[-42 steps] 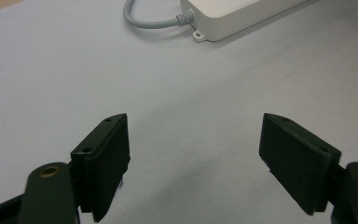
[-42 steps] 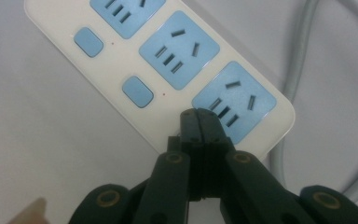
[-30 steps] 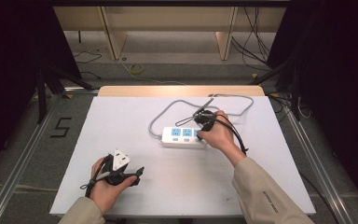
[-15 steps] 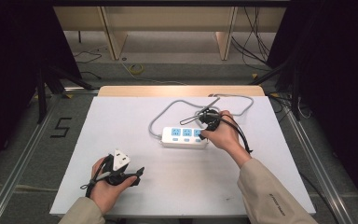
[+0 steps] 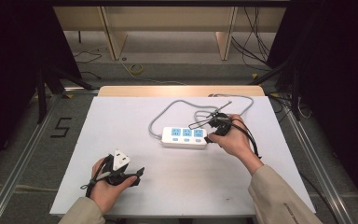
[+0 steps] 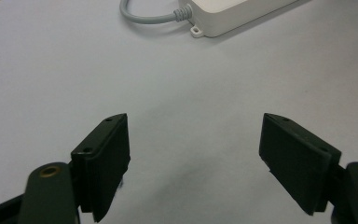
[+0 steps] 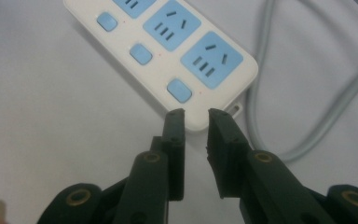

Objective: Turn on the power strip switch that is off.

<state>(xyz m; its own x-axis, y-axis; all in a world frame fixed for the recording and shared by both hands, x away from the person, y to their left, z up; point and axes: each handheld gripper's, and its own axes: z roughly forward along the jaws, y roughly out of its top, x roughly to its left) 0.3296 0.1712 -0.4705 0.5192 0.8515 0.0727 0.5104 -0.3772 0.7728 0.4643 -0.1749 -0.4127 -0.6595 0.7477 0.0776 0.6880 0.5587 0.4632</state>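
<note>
A white power strip (image 5: 185,136) with three blue sockets and blue switches lies mid-table, and its grey cable (image 5: 168,114) loops behind it. My right gripper (image 5: 209,138) sits at the strip's right end. In the right gripper view its jaws (image 7: 196,116) hover just off the end of the strip (image 7: 168,51). They have just been opening and stand a little apart with nothing between them. My left gripper (image 5: 137,173) rests near the front left of the table. Its jaws (image 6: 196,140) are open wide over bare tabletop, well short of the strip (image 6: 242,14).
The white tabletop (image 5: 121,121) has free room on the left and along the front. The cable (image 7: 303,135) curls round the strip's right end and back toward the far edge. A thin black wire stand (image 5: 205,122) lies by the right hand.
The right hand has drifted right, from above the strip to its right end, and its jaws have parted. The left hand has stayed put.
</note>
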